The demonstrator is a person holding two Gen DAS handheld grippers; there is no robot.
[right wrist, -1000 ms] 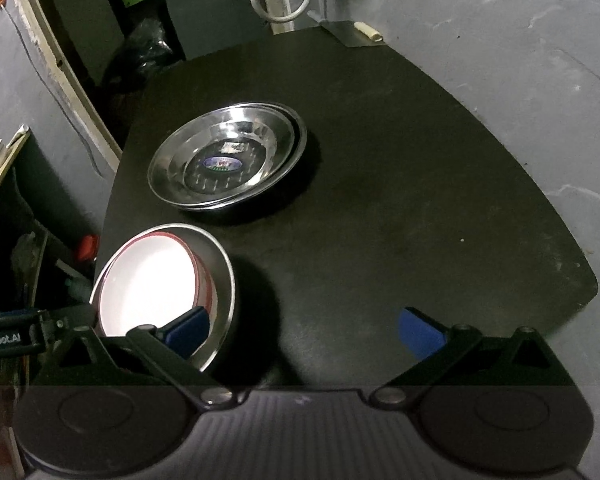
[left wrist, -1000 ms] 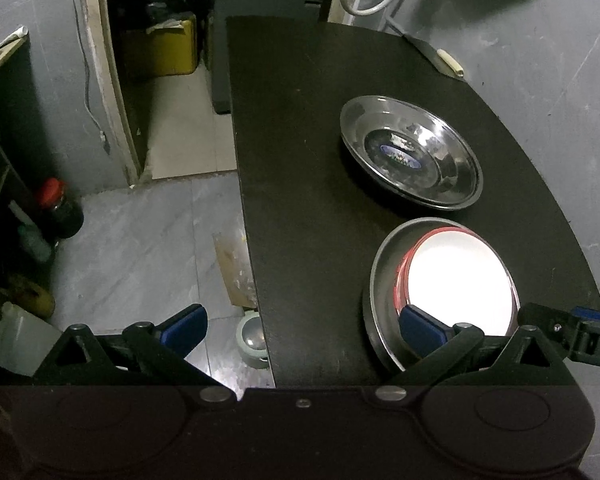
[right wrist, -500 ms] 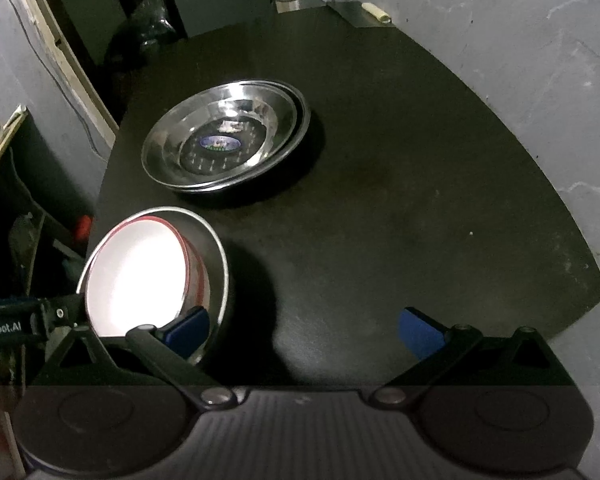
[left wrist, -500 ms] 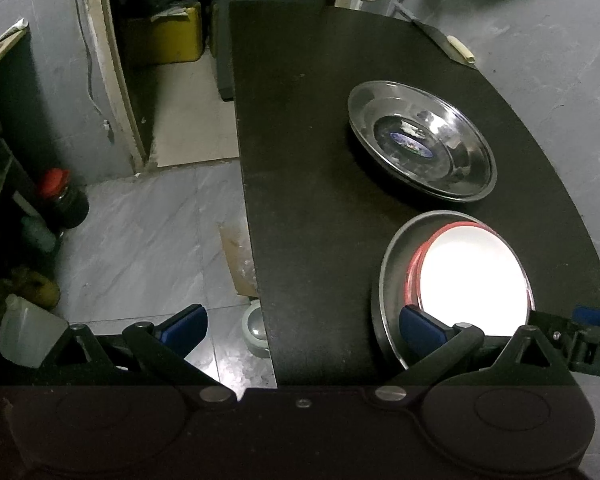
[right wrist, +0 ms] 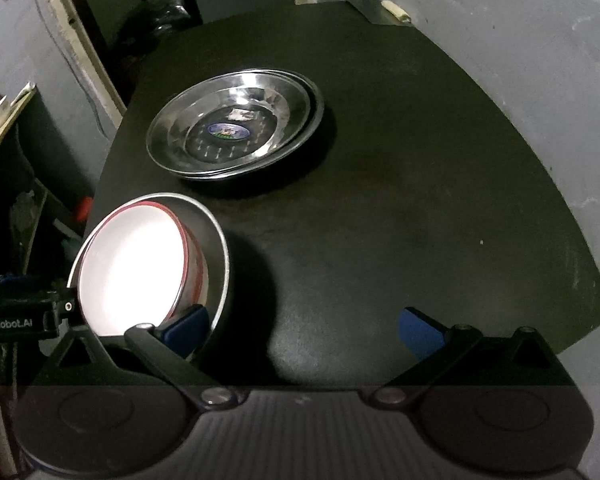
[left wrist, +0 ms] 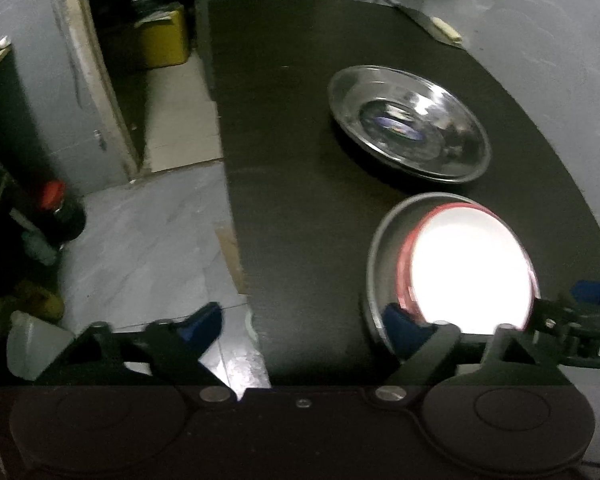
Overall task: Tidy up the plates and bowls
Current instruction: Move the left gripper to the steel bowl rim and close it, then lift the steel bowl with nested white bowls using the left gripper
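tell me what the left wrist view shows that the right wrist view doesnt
Only the left wrist view shows the grey tiled floor, a red-capped dark bottle and a yellow box in the doorway, plus the left gripper, jaws closing with nothing between them.

Only the right wrist view shows that the steel plates are a stack with offset rims, and the bare right half of the black table, under the open right gripper.

Both show the red-rimmed white bowl nested in a steel bowl, the plates beyond it, and a knife at the far edge.
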